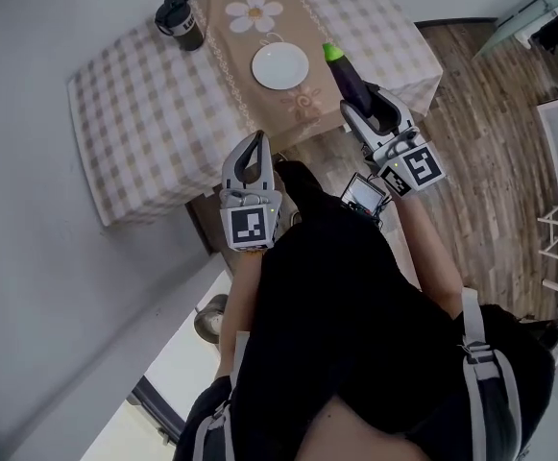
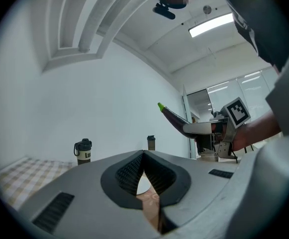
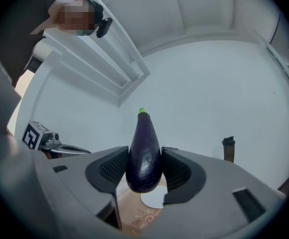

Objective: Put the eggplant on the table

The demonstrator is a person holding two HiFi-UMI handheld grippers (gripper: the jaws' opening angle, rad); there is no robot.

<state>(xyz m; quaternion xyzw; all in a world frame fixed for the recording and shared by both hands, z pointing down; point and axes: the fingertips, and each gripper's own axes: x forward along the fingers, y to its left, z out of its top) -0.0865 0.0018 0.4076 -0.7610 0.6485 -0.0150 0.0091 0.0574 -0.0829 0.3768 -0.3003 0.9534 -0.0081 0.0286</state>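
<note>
Over the near edge of the checked desk (image 1: 144, 113), the right hand-held gripper (image 1: 373, 109) pinches the eggplant (image 1: 349, 73) by its thick end, with the green tip pointing toward the white plate (image 1: 280, 66). The left hand-held gripper (image 1: 256, 144) is alongside, its jaws pressed together on nothing.

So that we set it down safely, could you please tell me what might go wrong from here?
The right gripper clamps only the thick end of the eggplant, so the long free part could pivot or slip. The plate lies close beside its tip and could get knocked. The eggplant hangs near the edge of the table; being round, it might roll off if released there.
</note>
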